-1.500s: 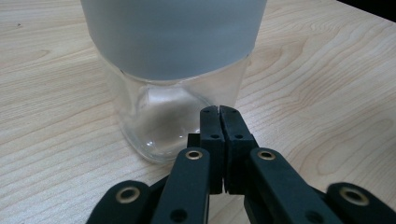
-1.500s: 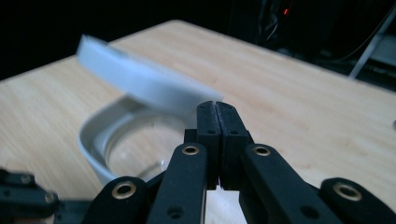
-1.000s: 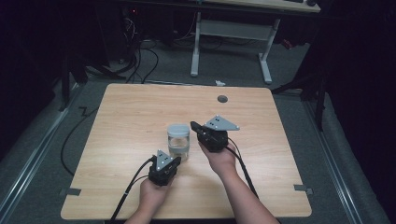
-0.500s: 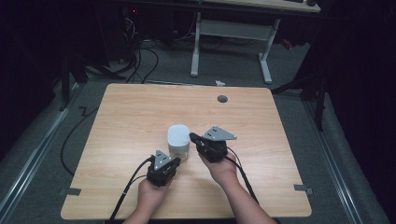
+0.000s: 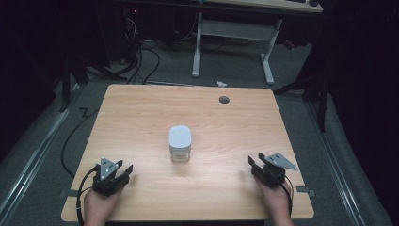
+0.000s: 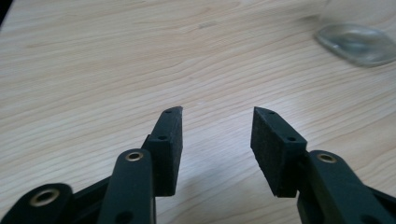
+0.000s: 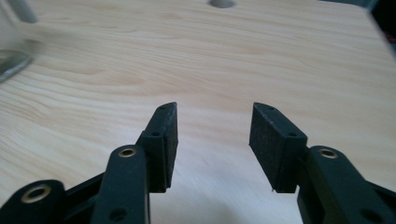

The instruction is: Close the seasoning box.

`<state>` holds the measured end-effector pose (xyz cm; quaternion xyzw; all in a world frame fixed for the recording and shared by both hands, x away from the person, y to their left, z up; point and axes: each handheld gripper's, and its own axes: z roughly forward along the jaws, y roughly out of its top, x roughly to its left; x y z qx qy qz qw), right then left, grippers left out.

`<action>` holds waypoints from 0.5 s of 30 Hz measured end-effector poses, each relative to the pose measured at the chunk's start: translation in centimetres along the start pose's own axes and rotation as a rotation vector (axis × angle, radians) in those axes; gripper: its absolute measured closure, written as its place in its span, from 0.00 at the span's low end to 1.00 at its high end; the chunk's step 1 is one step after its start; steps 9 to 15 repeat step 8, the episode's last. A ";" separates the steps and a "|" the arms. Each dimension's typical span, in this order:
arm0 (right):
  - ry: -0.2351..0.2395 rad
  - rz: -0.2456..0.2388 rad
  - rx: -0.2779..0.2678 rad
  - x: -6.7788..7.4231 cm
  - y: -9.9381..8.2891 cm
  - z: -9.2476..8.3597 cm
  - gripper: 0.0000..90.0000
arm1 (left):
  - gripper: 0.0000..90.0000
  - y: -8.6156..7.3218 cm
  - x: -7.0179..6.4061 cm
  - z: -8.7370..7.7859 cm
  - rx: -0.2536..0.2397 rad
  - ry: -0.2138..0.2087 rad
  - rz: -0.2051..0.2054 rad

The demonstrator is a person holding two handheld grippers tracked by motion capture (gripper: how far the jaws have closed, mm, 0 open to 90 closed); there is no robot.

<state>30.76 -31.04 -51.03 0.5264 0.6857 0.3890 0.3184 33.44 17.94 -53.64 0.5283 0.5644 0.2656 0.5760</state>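
A wooden table [image 5: 141,117] stands under the light, the room around it dark. Near its middle, a little toward the front edge, sits a clear jar [image 5: 180,149] with a white lid [image 5: 180,135], upright and alone, with bare wood all round it.

The person's hands rest at the front edge, one toward each front corner, well apart from each other and from the jar. The left gripper [image 5: 126,170] sits near the front left corner, held in the left hand [image 5: 98,207], its grey three-cornered plate [image 5: 108,168] on top and its cable [image 5: 81,197] looping off the front edge. In the left gripper view its two black jaws stand well parted with only wood grain between them; they hold nothing, and the glass base of the jar shows blurred at the upper right.

The right gripper [image 5: 252,165] lies near the front right corner, held in the right hand [image 5: 275,200], its own plate [image 5: 277,160] tilted on top. In the right gripper view the jaws are likewise spread wide and empty, low over the wood, with the jar's edge blurred at the far left.

Toward the back edge, right of centre, is a small round hole [image 5: 224,99] in the tabletop. Behind the table, on the grey floor [image 5: 164,66], cables [image 5: 141,52] trail beside the white legs of a desk [image 5: 230,33]
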 end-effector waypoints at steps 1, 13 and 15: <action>-0.015 0.037 -0.012 -0.4 -1.2 -1.0 0.55 | 0.59 0.0 0.1 0.0 0.005 0.002 -0.019; 0.024 -0.001 0.016 -0.1 -1.3 -0.7 0.49 | 0.57 0.0 -0.7 -0.5 0.009 -0.020 -0.042; 0.024 -0.001 0.016 -0.1 -1.3 -0.7 0.49 | 0.57 0.0 -0.7 -0.5 0.009 -0.020 -0.042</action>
